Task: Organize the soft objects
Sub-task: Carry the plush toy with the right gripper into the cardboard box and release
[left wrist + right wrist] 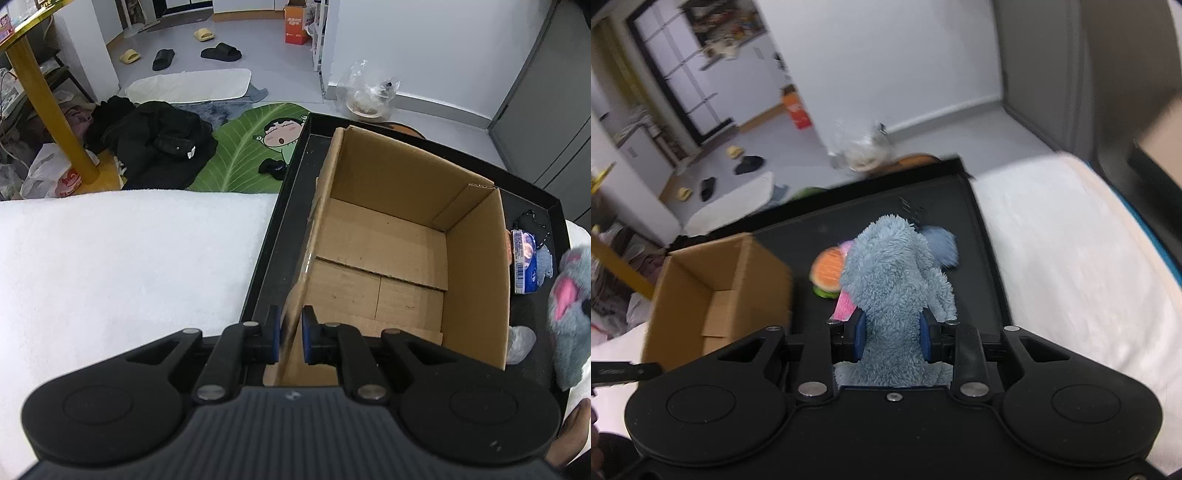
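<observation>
Both grippers are gripping: the left gripper (pixel 291 338) is pinching the box (pixel 391 236) wall, the right gripper (pixel 892 341) is squeezing the blue plush (pixel 897 295).

The left one's blue pads (pixel 306 338) are sitting narrow on either side of the box's near cardboard wall, while the box is standing open-topped in the black tray (pixel 280 218) on a white blanket (pixel 122 266). The right one's pads (pixel 860 341) are pressing into the plush's fuzzy body, which is sticking up and forward from between them over the tray (in the left view it is showing at the right edge, grey-blue with a pink patch). Beyond it a burger toy (pixel 827 275) and a pink cloth (pixel 845 306) are lying on the tray, just right of the box. A tissue pack (pixel 524 260) is lying in the tray's far-right strip, beside the box.
</observation>
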### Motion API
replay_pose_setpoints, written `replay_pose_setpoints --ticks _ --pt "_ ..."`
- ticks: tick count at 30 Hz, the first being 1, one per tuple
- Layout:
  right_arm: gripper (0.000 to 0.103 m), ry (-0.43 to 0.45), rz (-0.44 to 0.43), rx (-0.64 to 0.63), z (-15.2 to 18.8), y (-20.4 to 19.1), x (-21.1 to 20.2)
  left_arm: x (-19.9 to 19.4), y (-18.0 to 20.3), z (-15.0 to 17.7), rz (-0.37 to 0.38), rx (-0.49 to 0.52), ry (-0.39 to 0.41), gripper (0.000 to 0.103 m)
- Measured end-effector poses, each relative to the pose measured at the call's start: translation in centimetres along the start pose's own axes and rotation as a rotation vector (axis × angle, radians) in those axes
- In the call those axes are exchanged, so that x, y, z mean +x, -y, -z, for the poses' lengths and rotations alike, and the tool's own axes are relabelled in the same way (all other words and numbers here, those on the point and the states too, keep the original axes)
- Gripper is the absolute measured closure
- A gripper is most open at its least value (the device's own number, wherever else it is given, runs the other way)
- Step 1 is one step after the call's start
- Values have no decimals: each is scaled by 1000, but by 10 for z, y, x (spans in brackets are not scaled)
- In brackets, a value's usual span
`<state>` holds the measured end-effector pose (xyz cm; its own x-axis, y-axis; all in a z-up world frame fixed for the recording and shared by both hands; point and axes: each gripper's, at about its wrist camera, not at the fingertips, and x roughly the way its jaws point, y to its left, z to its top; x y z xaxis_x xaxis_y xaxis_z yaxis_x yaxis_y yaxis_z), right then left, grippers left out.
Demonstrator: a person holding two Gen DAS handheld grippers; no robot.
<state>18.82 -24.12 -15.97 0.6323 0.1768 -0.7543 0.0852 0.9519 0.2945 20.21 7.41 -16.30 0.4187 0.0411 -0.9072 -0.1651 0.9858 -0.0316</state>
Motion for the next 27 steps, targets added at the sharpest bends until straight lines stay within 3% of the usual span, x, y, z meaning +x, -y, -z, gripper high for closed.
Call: replay_pose_setpoints --ticks 10,18,27 --pt "75 52 -132 -180 -18 -59 -25 0 -4 0 51 -6 16 93" --pt "75 12 -241 -387 -21 -107 -22 0 -10 4 101 -9 13 93" --pt "75 -61 -283 -636 -8 -162 -9 -1 -17 4 129 -40 21 92"
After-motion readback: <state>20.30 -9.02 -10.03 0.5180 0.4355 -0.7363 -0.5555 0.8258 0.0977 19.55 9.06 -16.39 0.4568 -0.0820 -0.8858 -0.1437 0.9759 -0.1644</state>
